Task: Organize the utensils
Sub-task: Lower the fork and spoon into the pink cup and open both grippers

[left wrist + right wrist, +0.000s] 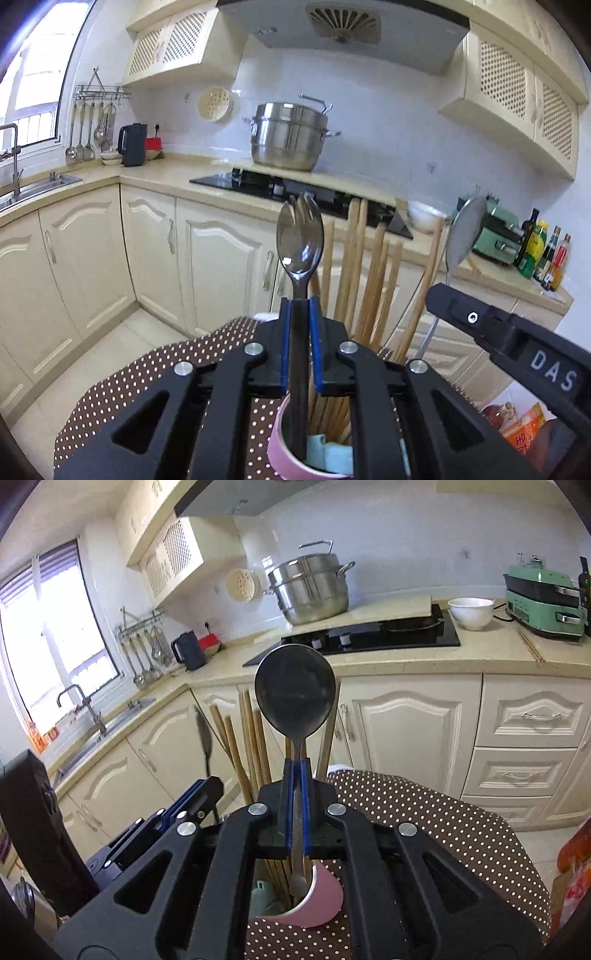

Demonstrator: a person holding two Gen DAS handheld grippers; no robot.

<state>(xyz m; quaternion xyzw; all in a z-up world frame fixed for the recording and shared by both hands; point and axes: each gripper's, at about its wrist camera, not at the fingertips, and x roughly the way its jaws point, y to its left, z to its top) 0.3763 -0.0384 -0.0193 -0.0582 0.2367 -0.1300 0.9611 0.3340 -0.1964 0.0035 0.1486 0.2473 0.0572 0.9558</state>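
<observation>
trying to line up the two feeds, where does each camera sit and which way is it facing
Left wrist: sits on the left gripper, looking along its fingers toward the stove and sink corner; its jaws clamp a spoon and fork, and the right gripper shows at right.
Right wrist: sits on the right gripper, facing the stove counter and white bowl; its jaws clamp a spoon, and the left gripper shows at lower left.
Shared: steel pot, pink cup with chopsticks, dotted tablecloth.

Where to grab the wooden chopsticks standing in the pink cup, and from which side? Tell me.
Grip the chopsticks on their bare upper shafts, coming from above. They stand nearly upright, fanned out of the pink cup, whose wall hides their lower ends.
</observation>
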